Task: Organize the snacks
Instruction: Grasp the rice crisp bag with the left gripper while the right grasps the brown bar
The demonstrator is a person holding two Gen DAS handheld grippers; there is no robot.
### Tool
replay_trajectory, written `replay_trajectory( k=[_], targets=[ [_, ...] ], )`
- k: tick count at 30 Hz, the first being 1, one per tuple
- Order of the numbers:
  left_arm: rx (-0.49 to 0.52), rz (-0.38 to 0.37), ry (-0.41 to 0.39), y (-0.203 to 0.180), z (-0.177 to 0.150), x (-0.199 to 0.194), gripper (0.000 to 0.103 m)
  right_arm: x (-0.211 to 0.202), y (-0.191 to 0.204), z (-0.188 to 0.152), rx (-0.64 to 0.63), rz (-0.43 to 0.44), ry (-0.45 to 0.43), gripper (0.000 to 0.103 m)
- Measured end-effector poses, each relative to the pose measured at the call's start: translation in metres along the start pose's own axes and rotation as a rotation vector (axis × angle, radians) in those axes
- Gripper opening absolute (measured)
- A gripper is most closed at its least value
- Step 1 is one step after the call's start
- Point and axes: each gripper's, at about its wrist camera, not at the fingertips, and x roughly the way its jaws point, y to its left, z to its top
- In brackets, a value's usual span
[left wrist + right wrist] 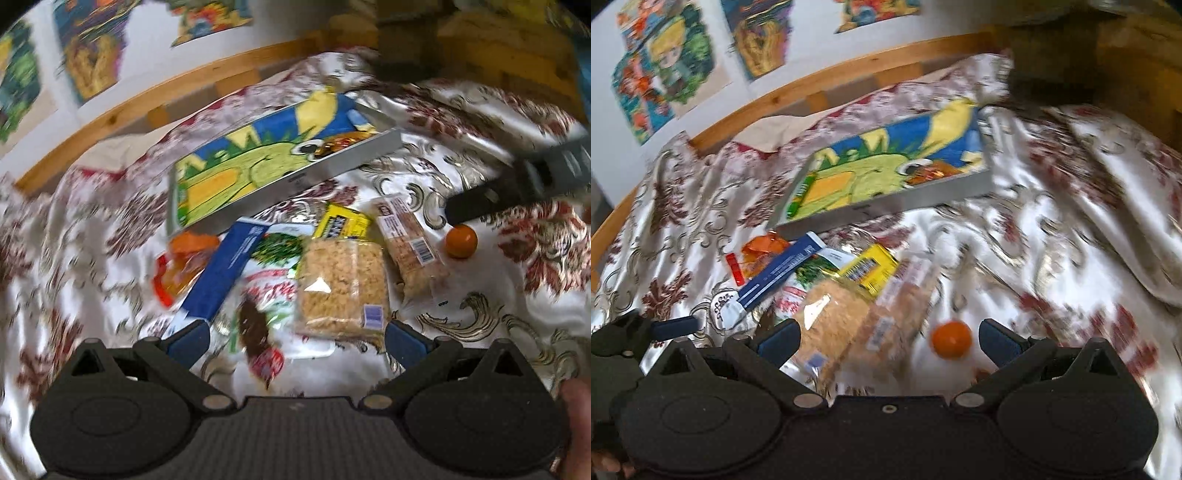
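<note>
Left gripper sits nearest, jaws spread wide, nothing between them. It hovers over the near edge of the snack pile; its blue fingers frame a white packet with red and green print and a clear rice-crisp pack.

Right gripper is also wide open and empty. An orange ball lies on the cloth between its fingers, nearer the right finger, not touching that I can see. In the left view the right gripper's finger shows as a dark bar just above the ball.

Snacks are all bunched together on a shiny floral cloth:
- blue box lies diagonally over the white packet and an orange pouch
- yellow box sits behind the rice-crisp pack
- second clear bar pack lies just right of the first, touching it
- the ball is just right of that bar pack, apart from it

Behind the pile sits a flat tin with a green cartoon figure on a blue-yellow lid, lid shut, near the orange pouch. Further back, a wooden rail runs along a white wall with colourful drawings stuck on it.

Both views are motion-blurred, so pack labels are unreadable. Part of a hand shows at the left view's right edge.
</note>
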Motion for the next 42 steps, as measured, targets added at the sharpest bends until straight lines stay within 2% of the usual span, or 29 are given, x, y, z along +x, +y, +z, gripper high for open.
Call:
replay_trajectory(
  k=[2, 4, 9, 11, 16, 20, 23, 28, 31, 33, 38, 40, 42],
  targets=[
    [0.037, -0.013, -0.017, -0.006, -0.001, 0.008, 0.103, 0.013, -0.002, 0.007, -0.01, 0.029, 0.008, 0.101],
    [0.073, -0.024, -0.02, -0.011, -0.001, 0.016, 0.103, 0.028, -0.004, 0.011, -0.019, 0.05, 0.016, 0.095],
    [0.104, -0.053, -0.022, -0.012, -0.001, 0.029, 0.103, 0.058, -0.009, 0.015, -0.024, 0.035, 0.058, 0.081],
    [0.111, -0.064, -0.034, -0.013, 0.001, 0.032, 0.103, 0.062, -0.008, 0.016, -0.038, 0.031, 0.039, 0.081],
    [0.16, -0.116, -0.038, -0.02, 0.004, 0.042, 0.093, 0.076, -0.005, 0.019, -0.027, 0.036, 0.059, 0.077],
    [0.198, -0.146, -0.026, -0.027, 0.002, 0.046, 0.087, 0.085, 0.001, 0.015, -0.061, -0.003, 0.089, 0.071],
    [0.221, -0.14, -0.014, -0.031, 0.0, 0.049, 0.085, 0.095, 0.002, 0.012, -0.061, -0.021, 0.124, 0.062],
    [0.209, -0.132, 0.01, -0.026, 0.001, 0.053, 0.071, 0.1, 0.002, 0.009, -0.077, -0.031, 0.146, 0.053],
    [0.149, -0.148, 0.028, -0.015, 0.003, 0.053, 0.071, 0.092, -0.008, 0.011, -0.015, -0.038, 0.165, 0.047],
    [0.129, -0.12, 0.023, -0.012, 0.004, 0.051, 0.073, 0.086, -0.01, 0.011, -0.016, -0.042, 0.165, 0.045],
    [0.144, -0.079, 0.011, -0.018, 0.009, 0.053, 0.079, 0.083, -0.01, 0.012, -0.028, -0.058, 0.163, 0.044],
    [0.168, -0.047, -0.01, -0.024, 0.009, 0.054, 0.084, 0.084, -0.011, 0.012, -0.024, -0.059, 0.163, 0.044],
    [0.181, -0.026, -0.026, -0.028, 0.009, 0.055, 0.085, 0.084, -0.01, 0.012, -0.022, -0.058, 0.164, 0.045]
  ],
)
